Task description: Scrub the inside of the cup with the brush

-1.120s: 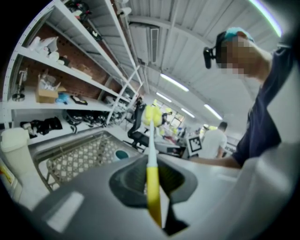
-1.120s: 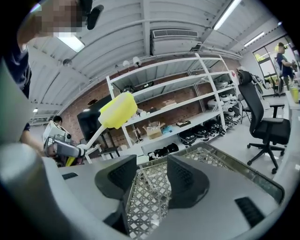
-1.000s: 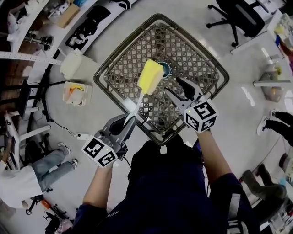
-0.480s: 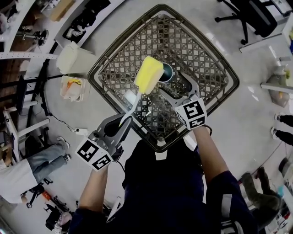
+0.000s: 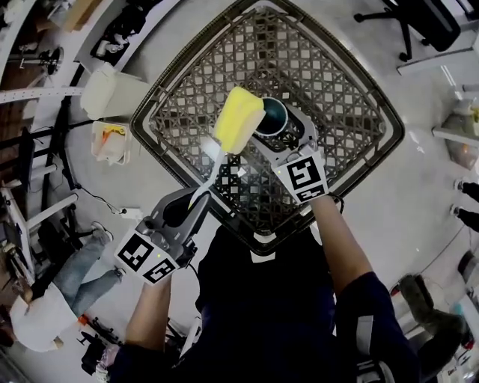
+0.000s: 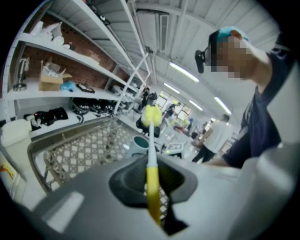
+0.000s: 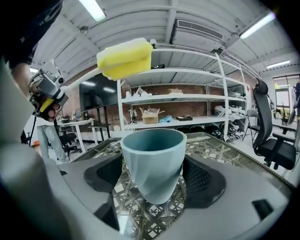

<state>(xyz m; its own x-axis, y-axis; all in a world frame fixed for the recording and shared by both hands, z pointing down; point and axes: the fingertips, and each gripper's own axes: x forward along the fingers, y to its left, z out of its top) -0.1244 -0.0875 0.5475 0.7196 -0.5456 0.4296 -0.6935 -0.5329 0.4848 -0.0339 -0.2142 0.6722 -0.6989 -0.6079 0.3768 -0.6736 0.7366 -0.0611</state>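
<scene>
A teal cup (image 5: 271, 114) stands upright on the metal lattice table (image 5: 337, 97). My right gripper (image 5: 281, 133) reaches around it with its jaws opening. In the right gripper view the cup (image 7: 153, 154) sits between the two pads with a gap on each side of my right gripper (image 7: 154, 177). My left gripper (image 5: 196, 203) is shut on the yellow-and-white handle of the brush. Its yellow sponge head (image 5: 238, 120) hovers just left of the cup and above its rim. The left gripper view shows the handle (image 6: 152, 187) clamped in my left gripper (image 6: 152, 180), with the sponge head (image 6: 151, 115) above the cup (image 6: 140, 143).
The table's raised rim (image 5: 153, 153) runs all round the lattice. On the floor to the left are a white canister (image 5: 101, 90) and a bin (image 5: 111, 142). An office chair (image 5: 415, 19) stands at the far right. A person's legs (image 5: 71, 277) show at lower left.
My right gripper has moved forward to the cup and spread its jaws around it. The brush head has stayed just left of the cup.
</scene>
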